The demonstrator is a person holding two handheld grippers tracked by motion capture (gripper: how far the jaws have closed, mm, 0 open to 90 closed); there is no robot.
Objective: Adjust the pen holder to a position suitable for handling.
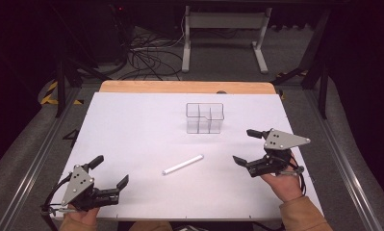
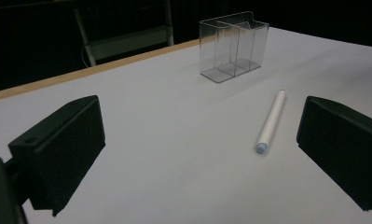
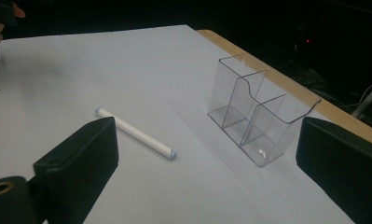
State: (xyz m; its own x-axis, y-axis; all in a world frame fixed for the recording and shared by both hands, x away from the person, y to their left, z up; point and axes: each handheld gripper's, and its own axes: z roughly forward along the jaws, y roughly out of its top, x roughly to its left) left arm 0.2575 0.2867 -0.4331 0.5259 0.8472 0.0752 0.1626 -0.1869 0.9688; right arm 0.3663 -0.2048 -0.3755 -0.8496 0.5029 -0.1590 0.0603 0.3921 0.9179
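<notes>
A white marker (image 1: pixel 183 164) lies flat on the white worktop (image 1: pixel 132 125), slanted, near the middle and a little toward the person, with a clear plastic organiser (image 1: pixel 205 118) standing upright farther back, well apart from it. The organiser is divided into compartments, all of them bare, so the work in hand looks like lifting the marker and standing it in one of them (a judgement, not something seen). The left gripper (image 1: pixel 108 171) sits at the near left corner with its jaws spread wide and nothing between them; the right gripper (image 1: pixel 247 146) hangs at the right edge, jaws likewise wide apart and holding nothing. Both point inward at the marker, which seems why they are posed so: either could close on its barrel
</notes>
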